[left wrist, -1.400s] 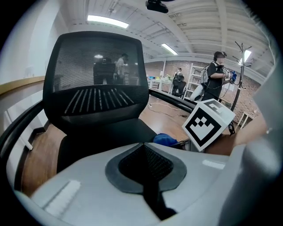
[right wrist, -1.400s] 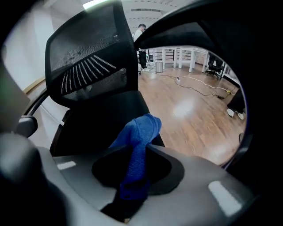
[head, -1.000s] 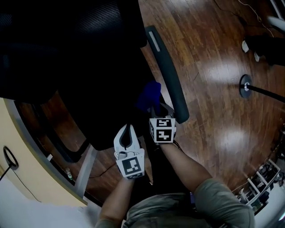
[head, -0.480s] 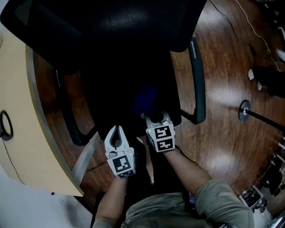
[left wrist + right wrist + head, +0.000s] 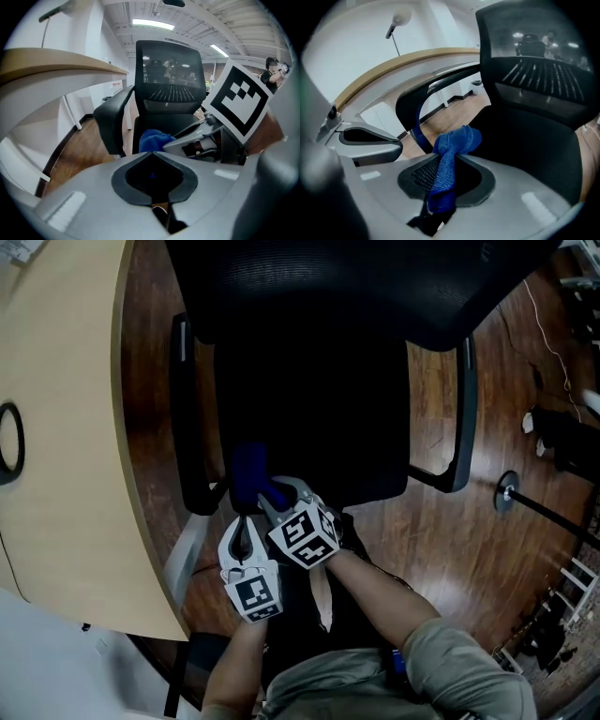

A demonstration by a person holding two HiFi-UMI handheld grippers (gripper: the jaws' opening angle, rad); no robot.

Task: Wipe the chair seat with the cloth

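Observation:
The black office chair's seat (image 5: 319, 418) fills the middle of the head view, its mesh backrest (image 5: 356, 287) at the top. My right gripper (image 5: 265, 491) is shut on a blue cloth (image 5: 248, 468) at the seat's front left corner, close to the left armrest (image 5: 187, 418). In the right gripper view the cloth (image 5: 446, 168) runs between the jaws and bunches past the tips, with the seat (image 5: 525, 136) beyond. My left gripper (image 5: 242, 519) is shut and empty, just behind and left of the right one. The left gripper view shows its jaw tips (image 5: 150, 153) meeting, with the cloth (image 5: 154, 139) ahead.
A curved pale wooden desk (image 5: 66, 474) borders the chair on the left, its edge close to the left armrest. The right armrest (image 5: 464, 418) stands over dark wood floor. A round stand base (image 5: 506, 493) and cables lie on the floor at the right.
Both grippers and the cloth have swept from beside the right armrest across the seat's front to the left armrest. The right gripper has rolled. The desk has come further into view.

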